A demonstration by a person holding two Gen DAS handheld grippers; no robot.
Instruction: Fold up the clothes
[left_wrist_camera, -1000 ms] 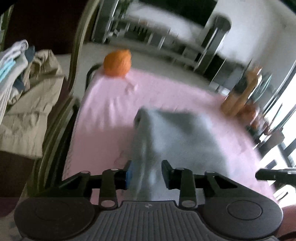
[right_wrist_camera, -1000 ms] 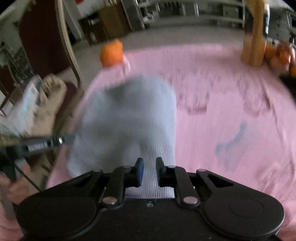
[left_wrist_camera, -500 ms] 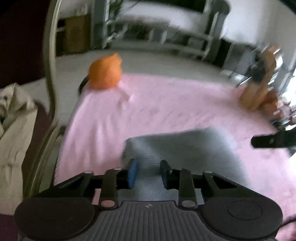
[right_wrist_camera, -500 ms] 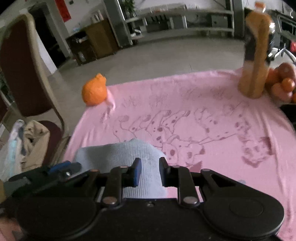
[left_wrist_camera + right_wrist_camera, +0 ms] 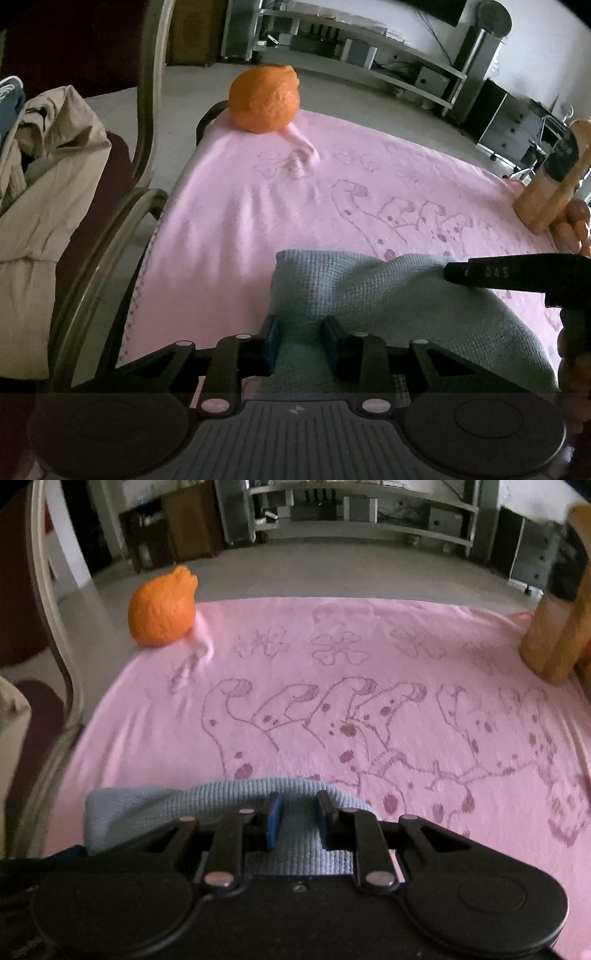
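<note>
A grey-blue knitted garment (image 5: 388, 295) lies folded on the pink printed cloth (image 5: 258, 206) at the near edge of the table. It also shows in the right wrist view (image 5: 221, 797). My left gripper (image 5: 301, 332) is low over the garment's left part, its jaws a little apart with knit fabric between them. My right gripper (image 5: 297, 812) stands the same way over the garment's right part. The right gripper's finger (image 5: 517, 273) reaches in from the right in the left wrist view.
An orange fruit (image 5: 264, 99) sits at the far left corner of the cloth (image 5: 332, 701). A wooden stand (image 5: 546, 195) and more fruit are at the far right. A chair (image 5: 144, 110) with beige clothes (image 5: 44, 177) stands left of the table.
The garment was held up and spread a second ago. Both grippers have come down and toward the near edge, and it now lies folded on the cloth. The jaws have widened slightly.
</note>
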